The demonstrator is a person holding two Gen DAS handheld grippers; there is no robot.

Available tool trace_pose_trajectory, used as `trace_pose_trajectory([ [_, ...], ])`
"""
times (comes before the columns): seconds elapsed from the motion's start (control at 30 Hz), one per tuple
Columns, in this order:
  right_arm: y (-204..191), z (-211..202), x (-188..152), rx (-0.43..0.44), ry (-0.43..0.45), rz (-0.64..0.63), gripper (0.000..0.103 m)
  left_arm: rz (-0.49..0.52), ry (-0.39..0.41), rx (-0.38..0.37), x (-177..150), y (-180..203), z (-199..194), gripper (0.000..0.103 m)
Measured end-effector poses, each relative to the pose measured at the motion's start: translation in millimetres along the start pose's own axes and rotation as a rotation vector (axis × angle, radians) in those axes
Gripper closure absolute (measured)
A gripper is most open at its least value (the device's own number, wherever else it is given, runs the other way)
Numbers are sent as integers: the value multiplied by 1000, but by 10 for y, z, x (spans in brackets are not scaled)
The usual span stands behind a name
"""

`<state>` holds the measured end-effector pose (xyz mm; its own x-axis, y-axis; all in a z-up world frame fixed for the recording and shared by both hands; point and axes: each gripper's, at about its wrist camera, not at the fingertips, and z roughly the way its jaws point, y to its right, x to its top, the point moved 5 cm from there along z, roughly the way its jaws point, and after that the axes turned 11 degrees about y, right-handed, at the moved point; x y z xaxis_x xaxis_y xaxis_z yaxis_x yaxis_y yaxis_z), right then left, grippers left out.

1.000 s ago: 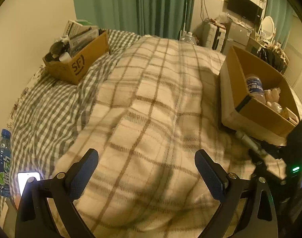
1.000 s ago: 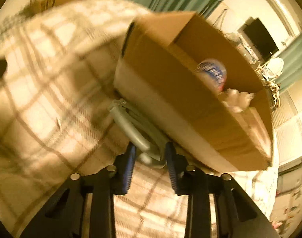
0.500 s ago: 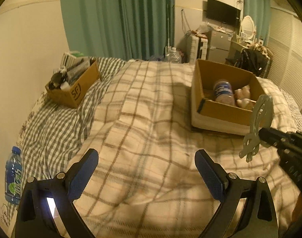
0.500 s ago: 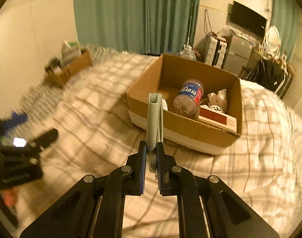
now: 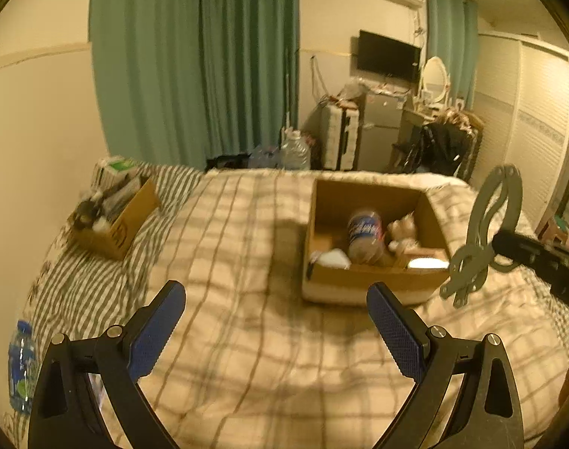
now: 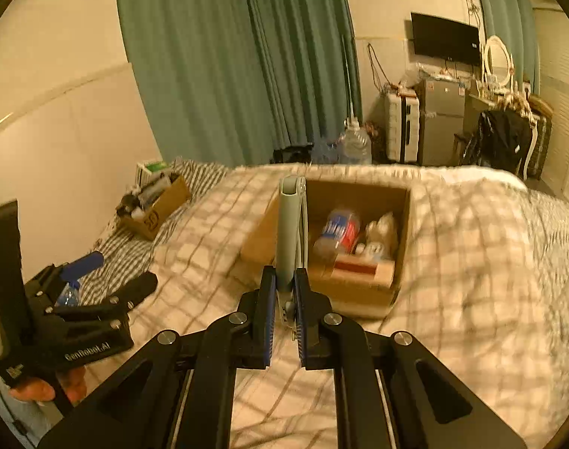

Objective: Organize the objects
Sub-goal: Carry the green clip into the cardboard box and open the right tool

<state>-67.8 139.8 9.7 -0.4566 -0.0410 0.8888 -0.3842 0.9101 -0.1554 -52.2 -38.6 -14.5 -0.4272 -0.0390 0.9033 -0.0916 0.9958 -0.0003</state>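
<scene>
Nearest us, our right claw (image 6: 284, 295) is clenched on a grey folding tool (image 6: 291, 232), held upright above the plaid bed (image 6: 471, 262), just in front of the cardboard box (image 6: 359, 292). Left of that box, our left claw (image 5: 277, 333) is spread wide, empty.

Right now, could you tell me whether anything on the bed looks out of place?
Yes: a blue-labelled bottle lies loose at the bed's edge by the wall, outside both boxes. Nothing looks spilled or damaged.
</scene>
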Motion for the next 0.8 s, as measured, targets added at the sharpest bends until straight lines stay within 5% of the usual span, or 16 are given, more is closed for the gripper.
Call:
trace_pose_trajectory([
  [0.33, 361, 647, 656, 51, -37, 33, 94, 44, 33, -16, 450, 301, 645, 3],
  [0.57, 389, 1768, 276, 124, -220, 95, 94, 84, -13, 6, 341, 274, 1295, 3],
  [0.8, 544, 2283, 3, 119, -282, 141, 94, 111, -48, -12, 152, 339, 1747, 3],
])
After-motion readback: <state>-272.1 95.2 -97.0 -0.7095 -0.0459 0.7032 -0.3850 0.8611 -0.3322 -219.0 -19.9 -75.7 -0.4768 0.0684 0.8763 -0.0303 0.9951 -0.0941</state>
